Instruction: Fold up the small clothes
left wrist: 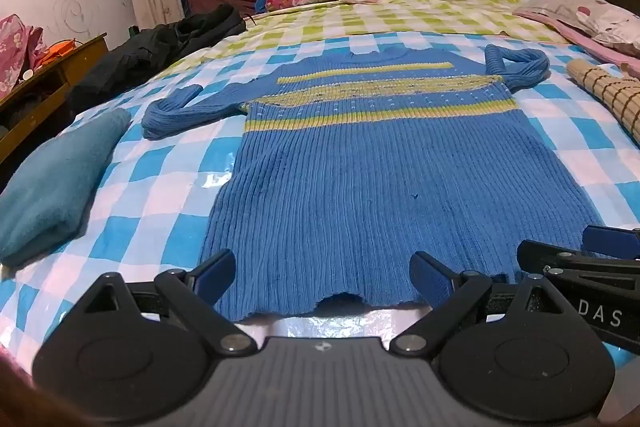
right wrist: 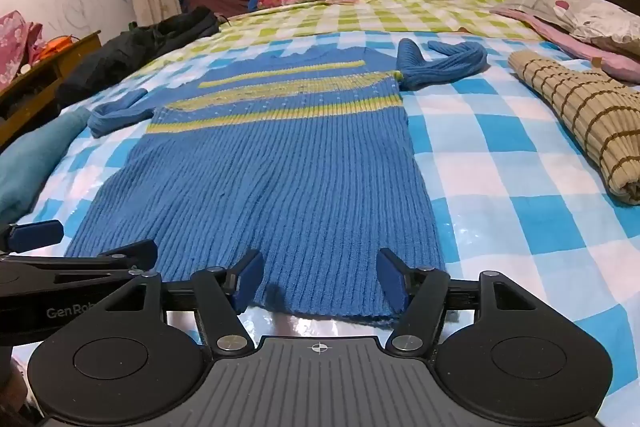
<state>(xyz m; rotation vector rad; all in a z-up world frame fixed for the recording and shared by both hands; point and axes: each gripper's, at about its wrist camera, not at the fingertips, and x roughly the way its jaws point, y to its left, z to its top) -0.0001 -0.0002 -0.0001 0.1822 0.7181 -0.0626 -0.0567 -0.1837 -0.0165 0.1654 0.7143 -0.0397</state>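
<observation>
Left wrist view: a small blue ribbed sweater [left wrist: 380, 179] with yellow-green stripes across the chest lies flat on a bed [left wrist: 168, 179] covered in a blue-and-white checked sheet. Its hem is nearest the camera and its collar points toward the far window. Both sleeves are bent back on themselves at the shoulders. The left gripper [left wrist: 322, 277] sits low at the hem, its fingers [left wrist: 214, 277] spread wide apart with the sweater's lower left edge between them; they clamp on nothing. A folded teal cloth [left wrist: 56, 183] lies on the bed to the left, and a rolled tan striped garment [left wrist: 612, 95] lies to the right. The right gripper [left wrist: 580, 251] shows at the right edge of the frame.

Right wrist view: the same sweater [right wrist: 272, 179] stretches away from the camera across the bed [right wrist: 520, 187]. The right gripper [right wrist: 320, 279] is at the hem's right part, its fingers [right wrist: 390, 277] wide apart with knit between them, gripping nothing. The tan striped garment [right wrist: 588, 119] lies well to the right, the teal cloth [right wrist: 32, 163] to the left. The left gripper [right wrist: 80, 239] reaches in from the left edge. A dark jacket [right wrist: 136, 47] lies on the bed's far left side.
</observation>
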